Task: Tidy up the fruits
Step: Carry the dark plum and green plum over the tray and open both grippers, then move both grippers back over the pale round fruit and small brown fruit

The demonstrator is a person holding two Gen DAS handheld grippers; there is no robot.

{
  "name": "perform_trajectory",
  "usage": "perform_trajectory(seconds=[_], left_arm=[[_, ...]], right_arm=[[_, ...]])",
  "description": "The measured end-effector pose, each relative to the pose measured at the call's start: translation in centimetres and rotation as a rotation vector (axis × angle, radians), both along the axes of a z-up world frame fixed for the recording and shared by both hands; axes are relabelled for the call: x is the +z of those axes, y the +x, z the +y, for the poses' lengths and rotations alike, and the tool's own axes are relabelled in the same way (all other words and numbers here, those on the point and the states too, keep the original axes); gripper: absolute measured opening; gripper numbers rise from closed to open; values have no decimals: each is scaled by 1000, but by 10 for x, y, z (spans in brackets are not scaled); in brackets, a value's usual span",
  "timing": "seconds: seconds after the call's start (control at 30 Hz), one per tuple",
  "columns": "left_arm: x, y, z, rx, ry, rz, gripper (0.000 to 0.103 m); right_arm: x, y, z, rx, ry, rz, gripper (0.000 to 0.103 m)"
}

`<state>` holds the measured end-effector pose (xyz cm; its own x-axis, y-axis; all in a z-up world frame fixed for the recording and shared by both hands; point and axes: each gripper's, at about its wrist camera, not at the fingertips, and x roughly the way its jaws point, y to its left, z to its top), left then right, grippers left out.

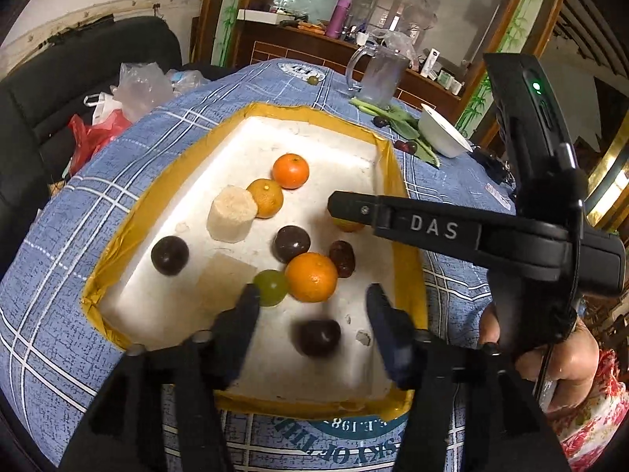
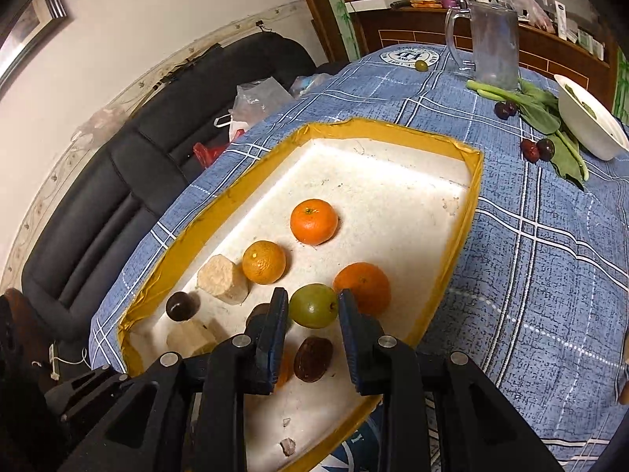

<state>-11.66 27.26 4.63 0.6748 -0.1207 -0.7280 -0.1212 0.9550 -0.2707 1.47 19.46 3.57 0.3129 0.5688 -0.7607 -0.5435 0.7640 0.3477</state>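
Several fruits already sit in the white foam tray with the yellow taped rim (image 2: pixel 469 212): three round orange mandarins, a few dark purple plums, a small brown date-like fruit (image 2: pixel 312 358) and a pale cut cylinder of sugarcane (image 2: pixel 223 280). By my reckoning the sorting is well along but not done. Out on the blue checked tablecloth (image 2: pixel 550 275) a small green fruit (image 2: pixel 421 65) lies near the clear glass jug (image 2: pixel 493 45), and some dark red fruits (image 2: pixel 536 149) lie by the leafy greens and the white bowl (image 2: pixel 591 122).

My right gripper (image 2: pixel 312 308) has the round green plum-like fruit (image 2: pixel 313 306) between its fingers over the near part of the tray, just beside the nearest mandarin (image 2: pixel 363 286). The pads sit right at its sides, though I cannot tell whether they press it or have let go. Its long axis lies roughly across the jaws, with the small stem mark facing the right-hand pad.

My left gripper (image 1: pixel 312 295) stands open with nothing gripped; a dark plum (image 1: pixel 317 336), blurred, lies on the foam between the fingers, well clear of both pads. It is too round for me to judge any pointing.
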Motion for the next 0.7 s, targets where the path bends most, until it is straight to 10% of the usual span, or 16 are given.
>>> perform_trajectory(seconds=[0.1, 0.7], left_arm=[[2, -1, -4, -9, 11, -3, 63], [26, -12, -46, -7, 199, -44, 77]], right_arm=[[5, 1, -5, -11, 23, -7, 49], [30, -42, -108, -154, -11, -114, 55]])
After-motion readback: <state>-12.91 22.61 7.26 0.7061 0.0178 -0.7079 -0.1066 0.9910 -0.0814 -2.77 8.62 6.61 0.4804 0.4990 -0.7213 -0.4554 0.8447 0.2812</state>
